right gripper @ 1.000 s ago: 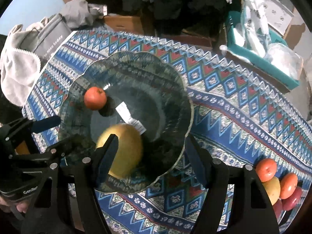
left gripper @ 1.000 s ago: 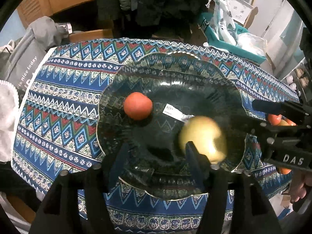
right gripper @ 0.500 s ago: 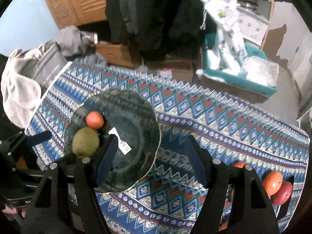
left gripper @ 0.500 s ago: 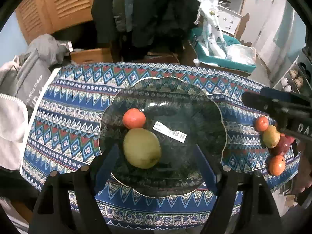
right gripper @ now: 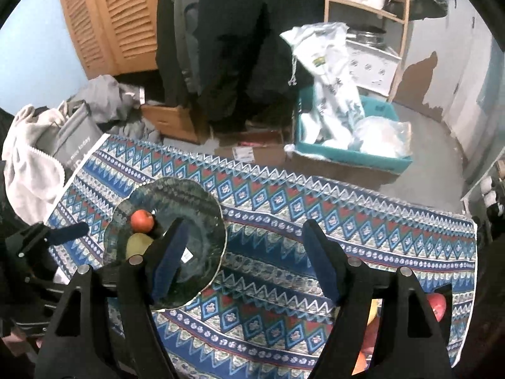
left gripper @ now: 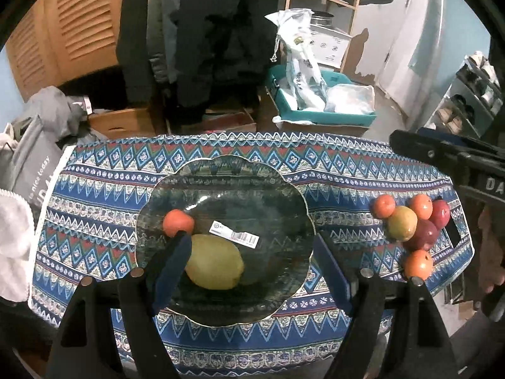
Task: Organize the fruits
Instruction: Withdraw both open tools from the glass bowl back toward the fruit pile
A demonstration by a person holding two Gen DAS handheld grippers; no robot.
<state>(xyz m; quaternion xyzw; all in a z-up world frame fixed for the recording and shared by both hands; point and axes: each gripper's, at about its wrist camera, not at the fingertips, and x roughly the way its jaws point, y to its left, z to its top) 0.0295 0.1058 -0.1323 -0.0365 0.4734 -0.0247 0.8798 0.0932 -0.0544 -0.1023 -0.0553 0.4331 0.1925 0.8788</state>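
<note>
Here the patterned tablecloth point(left gripper: 104, 186) carries everything: a scalloped glass bowl point(left gripper: 284, 195) toward its left, and a cluster of loose fruit point(left gripper: 410, 227) near its right edge, well apart from the bowl. Inside the bowl lie a large yellow-green fruit point(left gripper: 217, 265) and, just beside it, a small orange-red fruit point(left gripper: 176, 221); a barcode label point(left gripper: 235, 235) sits on the glass. The cluster holds six pieces (orange, yellow-green and dark red), several touching.

The left gripper point(left gripper: 252, 271) hovers above the bowl with its jaws well apart and nothing between them. The right gripper point(right gripper: 243, 265) hangs over bare cloth between bowl and cluster, its jaws opening and likewise empty.

Judged from this layout, the step in hand is fetching the next piece. It would go best by choosing an outer fruit, such as the lowest orange one point(left gripper: 418, 263), widening the jaws fully first, and descending so the pads straddle it without nudging its neighbours toward the table edge.
</note>
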